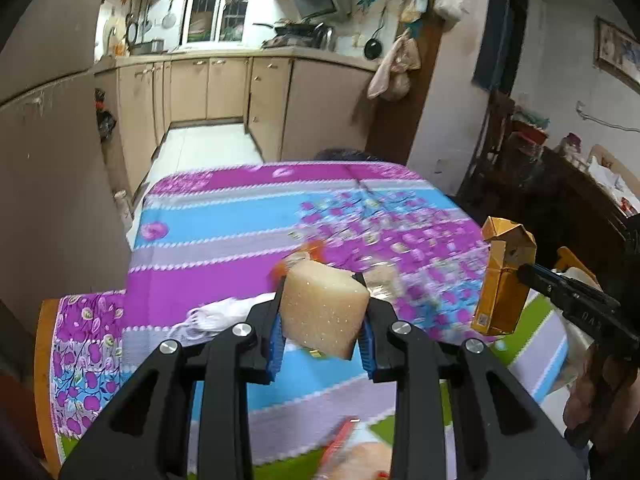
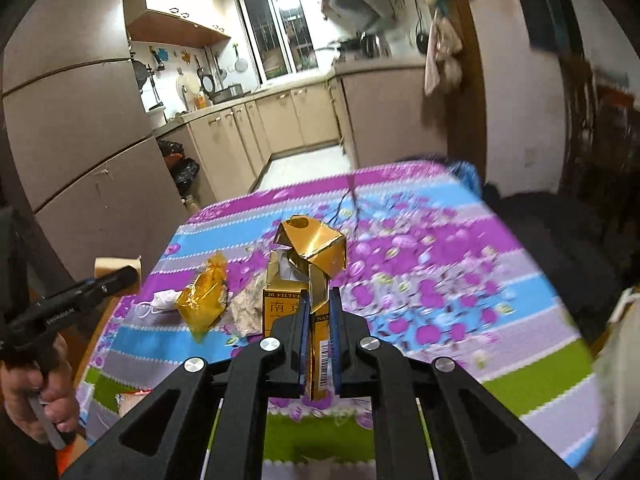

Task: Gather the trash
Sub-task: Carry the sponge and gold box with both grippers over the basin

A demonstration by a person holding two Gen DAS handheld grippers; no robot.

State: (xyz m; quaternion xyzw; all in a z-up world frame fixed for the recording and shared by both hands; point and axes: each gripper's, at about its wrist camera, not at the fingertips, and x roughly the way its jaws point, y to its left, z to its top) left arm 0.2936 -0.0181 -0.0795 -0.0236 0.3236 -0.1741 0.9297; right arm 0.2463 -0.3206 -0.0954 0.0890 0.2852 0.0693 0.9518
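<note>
Trash is already aloft above the counter (image 2: 520, 360): the left claw (image 1: 324, 316) is clamped on a sponge block (image 1: 324, 310), the right claw (image 2: 320, 336) on a gold cigarette pack (image 2: 306, 276) (lid flopped open). The pack is pinched by its narrow lower edge, so it may twist loose. A yellow wrapper (image 2: 202, 304) and crumpled scraps (image 2: 248, 312) remain on the cloth.

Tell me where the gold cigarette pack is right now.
The gold cigarette pack is clamped in the right gripper, lifted above the floral tablecloth, right of the yellow wrapper.
</note>
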